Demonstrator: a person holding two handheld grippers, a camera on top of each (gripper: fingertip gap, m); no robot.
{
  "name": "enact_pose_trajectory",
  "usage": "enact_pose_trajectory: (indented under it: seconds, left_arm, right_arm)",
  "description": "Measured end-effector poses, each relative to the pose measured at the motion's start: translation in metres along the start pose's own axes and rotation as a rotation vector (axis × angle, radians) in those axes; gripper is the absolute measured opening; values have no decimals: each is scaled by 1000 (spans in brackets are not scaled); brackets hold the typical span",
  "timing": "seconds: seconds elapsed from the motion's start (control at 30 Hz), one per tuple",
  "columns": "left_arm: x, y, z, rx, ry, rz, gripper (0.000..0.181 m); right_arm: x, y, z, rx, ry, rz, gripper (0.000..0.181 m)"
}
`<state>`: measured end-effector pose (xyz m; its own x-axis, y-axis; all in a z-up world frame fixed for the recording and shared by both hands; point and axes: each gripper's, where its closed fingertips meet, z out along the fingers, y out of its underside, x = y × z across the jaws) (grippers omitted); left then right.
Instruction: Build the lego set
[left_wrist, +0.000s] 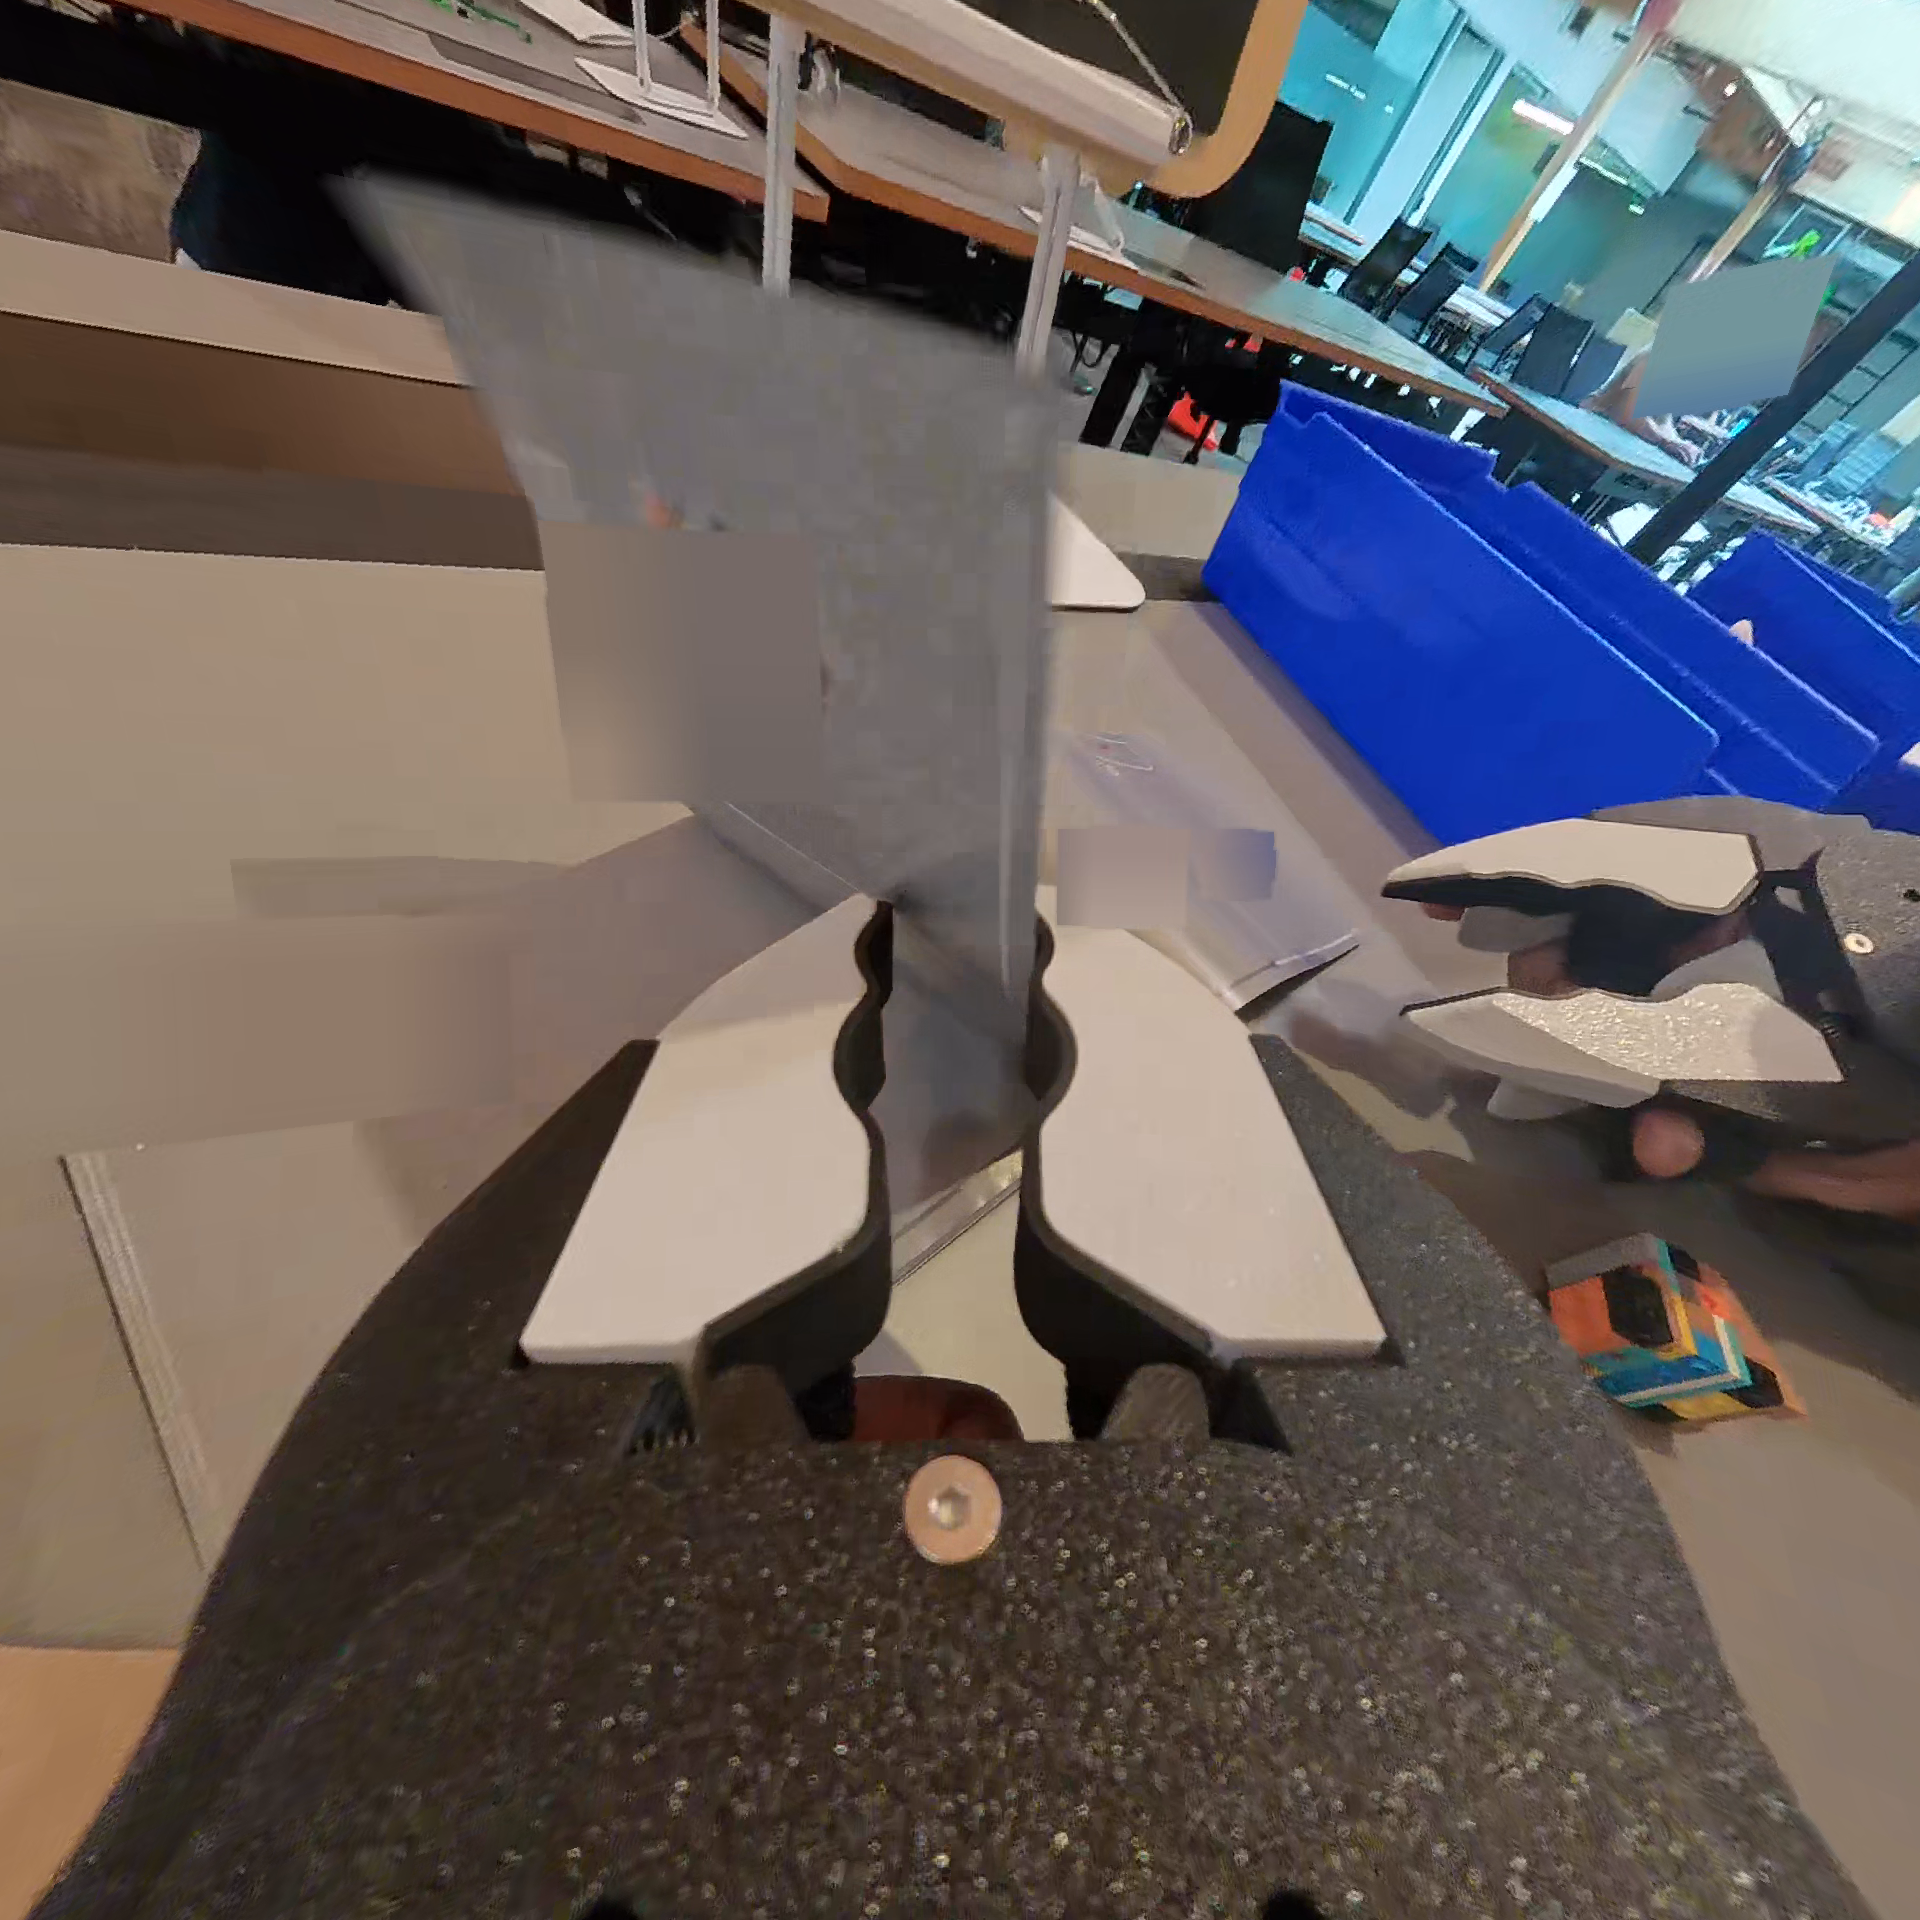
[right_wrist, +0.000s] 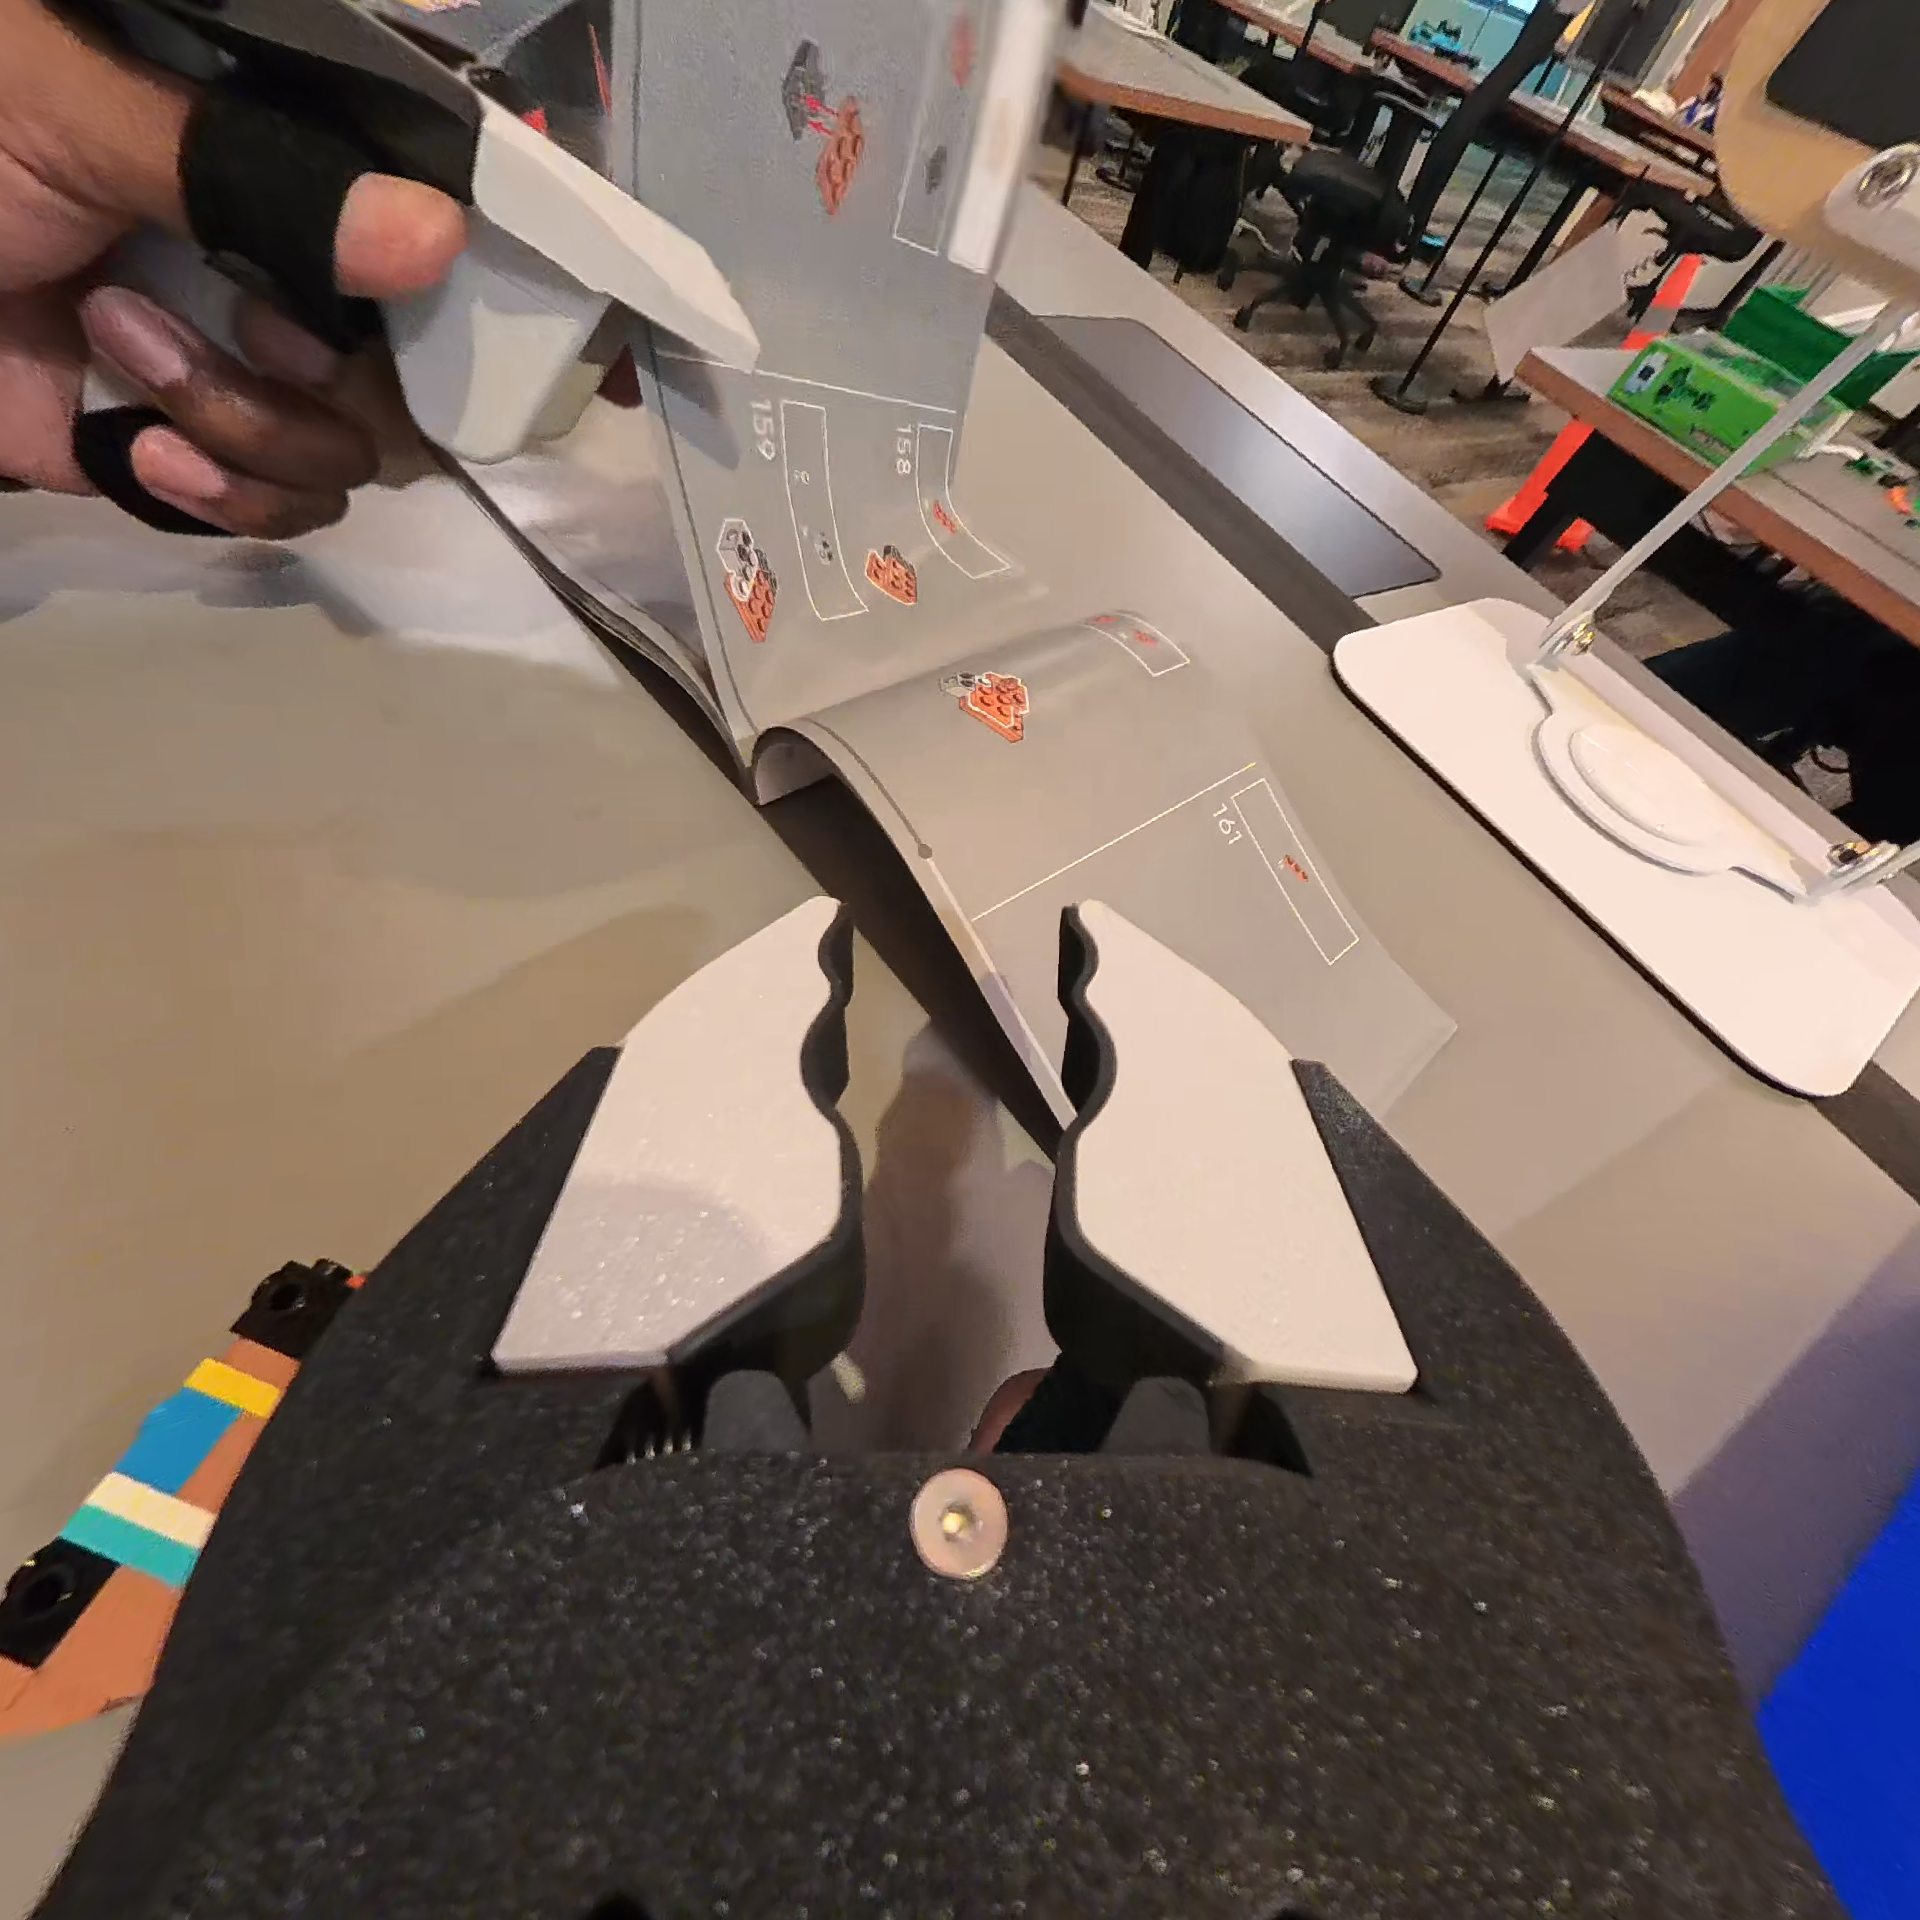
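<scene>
The instruction booklet (right_wrist: 1039, 810) lies open on the grey table. One page (right_wrist: 810, 312) stands lifted and curled. My left gripper (left_wrist: 961, 925) is at that page, which crosses the gap between the fingers slantwise, and the jaws stand a little apart. One of its fingers (right_wrist: 623, 260) shows in the right wrist view, pressed against the page. My right gripper (right_wrist: 956, 914) is open and empty, low over the booklet's near corner. It also shows in the left wrist view (left_wrist: 1397, 951). A partly built lego model (left_wrist: 1662, 1330) in orange, blue and yellow lies on the table; it also shows at my right gripper's left (right_wrist: 156, 1475).
Blue bins (left_wrist: 1455, 644) stand along the right side. A white stand base (right_wrist: 1662, 831) with a clear arm sits beyond the booklet. A cardboard box (left_wrist: 208, 727) is on the left. A dark inset (right_wrist: 1247, 468) runs along the table's far edge. Spacing between my two grippers at the tips: around 15 centimeters.
</scene>
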<state>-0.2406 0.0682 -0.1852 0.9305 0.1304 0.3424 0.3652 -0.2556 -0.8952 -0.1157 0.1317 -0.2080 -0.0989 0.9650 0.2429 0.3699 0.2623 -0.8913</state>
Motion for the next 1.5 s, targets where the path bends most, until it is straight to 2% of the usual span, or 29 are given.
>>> enact_pose_trajectory:
  seconds: [0.17, 0.5, 0.77, 0.93, 1.0, 1.13, 1.33, 1.5]
  left_arm:
    - [-2, -3, 0, 26, -5, 48, 15]
    - [-1, -7, -3, 40, -19, 108, 15]
    - [-11, -23, -15, 48, -79, 168, 25]
    - [-24, -26, -32, -62, -131, 279, 34]
    - [-32, -22, -42, -141, -162, 341, 42]
    - [-51, -5, -71, -257, -277, 469, 45]
    - [-64, 36, -111, -380, -404, 538, 45]
    - [-84, 69, -122, -572, -502, 654, 41]
  right_arm:
    - [-2, 0, -1, 2, -11, -8, 37]
    - [-3, 1, 0, -4, -13, -19, 37]
    - [-5, 0, -1, 0, -11, -38, 37]
    - [-4, -5, -2, 11, -7, -34, 38]
    - [-3, -9, -3, 18, 0, -34, 38]
    - [-5, -14, -5, 24, 6, -32, 38]
    - [-11, -21, -5, 29, 5, -42, 38]
    - [-16, -25, -4, 32, 0, -52, 38]
